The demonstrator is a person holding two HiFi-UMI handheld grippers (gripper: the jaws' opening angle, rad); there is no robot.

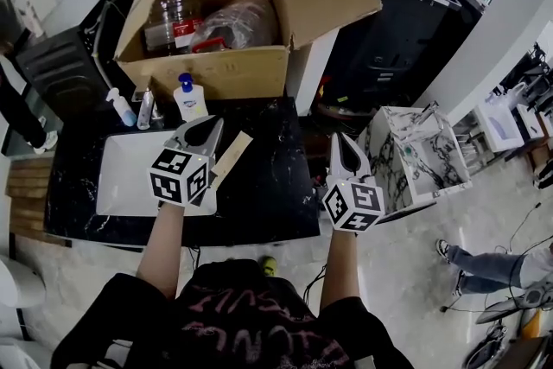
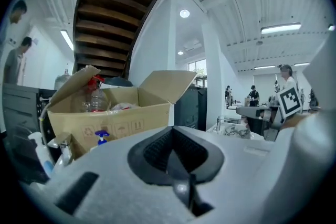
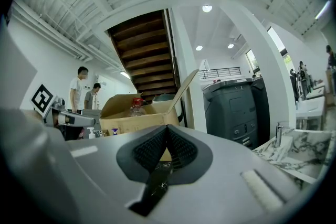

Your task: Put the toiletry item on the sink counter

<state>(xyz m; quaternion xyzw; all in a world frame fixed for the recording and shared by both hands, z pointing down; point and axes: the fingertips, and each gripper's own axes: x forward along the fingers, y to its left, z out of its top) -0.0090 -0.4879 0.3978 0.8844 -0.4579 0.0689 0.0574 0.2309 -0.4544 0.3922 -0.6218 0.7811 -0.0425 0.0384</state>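
Your left tool (image 1: 209,130) and right tool (image 1: 342,143) are sitting pressed together, empty. The small white blue-capped plastic pump bottle (image 1: 188,99) is standing at the black marble table's (image 1: 268,186) far edge. It is probably light, stiff and slick, so be pinching its body.

Reaches left forearm (image 1: 162,244) and right forearm (image 1: 342,262) forward, bare and roughly parallel. Points left gripper (image 1: 206,132) and right gripper (image 1: 346,149) away from the body (marker cubes nearest the torso). Presses each gripper's jaws together, empty.
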